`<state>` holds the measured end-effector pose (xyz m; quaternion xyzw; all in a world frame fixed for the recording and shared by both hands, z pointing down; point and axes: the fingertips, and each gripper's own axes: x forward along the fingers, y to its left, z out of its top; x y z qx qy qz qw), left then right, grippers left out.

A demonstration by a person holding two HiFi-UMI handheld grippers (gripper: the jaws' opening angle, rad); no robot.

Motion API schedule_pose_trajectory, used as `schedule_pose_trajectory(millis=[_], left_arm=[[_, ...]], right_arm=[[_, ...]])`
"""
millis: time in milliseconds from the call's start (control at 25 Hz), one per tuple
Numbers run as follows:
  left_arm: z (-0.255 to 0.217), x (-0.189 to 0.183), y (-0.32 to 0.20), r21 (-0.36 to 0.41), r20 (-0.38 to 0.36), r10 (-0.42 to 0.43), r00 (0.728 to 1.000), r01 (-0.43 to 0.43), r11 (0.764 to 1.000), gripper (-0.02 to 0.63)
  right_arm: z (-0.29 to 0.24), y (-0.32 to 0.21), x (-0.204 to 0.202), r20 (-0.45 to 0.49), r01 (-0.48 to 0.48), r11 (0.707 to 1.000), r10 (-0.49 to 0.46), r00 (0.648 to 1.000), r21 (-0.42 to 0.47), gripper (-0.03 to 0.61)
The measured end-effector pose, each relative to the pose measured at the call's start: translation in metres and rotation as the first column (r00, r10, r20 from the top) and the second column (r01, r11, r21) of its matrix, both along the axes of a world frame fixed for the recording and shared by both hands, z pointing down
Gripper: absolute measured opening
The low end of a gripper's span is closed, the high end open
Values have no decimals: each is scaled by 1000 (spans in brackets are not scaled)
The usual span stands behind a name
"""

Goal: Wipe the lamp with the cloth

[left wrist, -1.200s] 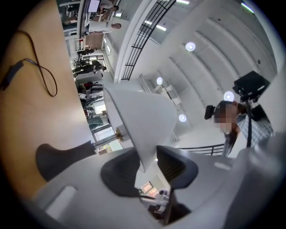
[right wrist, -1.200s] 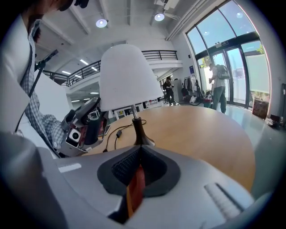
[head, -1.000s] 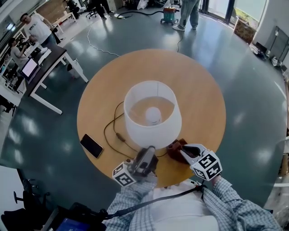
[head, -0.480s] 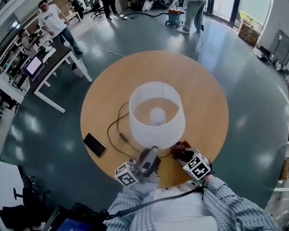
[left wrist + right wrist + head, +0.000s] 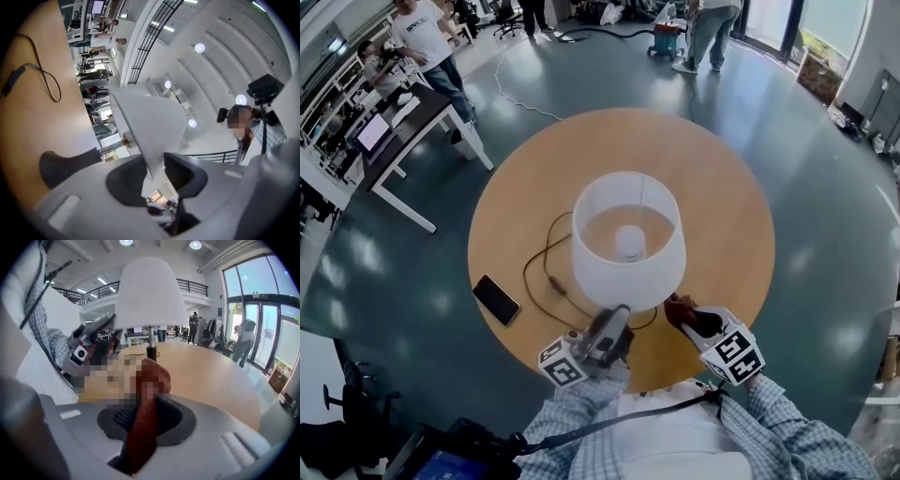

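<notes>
Currently the lamp (image 5: 628,239) stands upright on the table (image 5: 727,206), its long axis vertical and the shade (image 5: 150,126) opening upward. The left gripper (image 5: 157,171) clamps the shade's lower rim. Just beside the lamp's base, the right gripper (image 5: 145,420) has just been closing its jaws. They pinch the red-brown cloth (image 5: 149,394), which runs lengthwise toward the lamp stem.

Lampshade (image 5: 628,274): matt, smooth. Table (image 5: 722,187): smooth wood, slight sheen. Cloth (image 5: 143,427): coarse woven fabric. Phone (image 5: 497,300): glossy.
</notes>
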<state>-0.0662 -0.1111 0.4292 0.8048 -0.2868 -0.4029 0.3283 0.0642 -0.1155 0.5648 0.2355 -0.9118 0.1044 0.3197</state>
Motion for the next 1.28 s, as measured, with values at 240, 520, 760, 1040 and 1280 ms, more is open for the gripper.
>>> schedule_pose_trajectory(millis=[240,520,760,1040,1280], left_arm=[[2,0,-1,1,-1,0,1000,0,1000,114],[3,1,-1,-1,18,8,1000,-8,1000,112],[3,0,-2,-2,22,-1,1000,1,1000,112],[3,-1,-2,-7,29,-1,1000,2,1000,112],[2,-5,-3,-12,36,-5,999,5,1000,112]], right_arm=[[-145,-11,-19,219,24,973,-75,973,228,86],[-214,10,-63,196,153,906,-246,949,395,81],[-216,23,-87,-45,300,800,-325,945,519,78],[-214,44,-118,-472,599,516,-368,801,613,77],[-212,52,-141,-714,785,270,-326,620,558,77]])
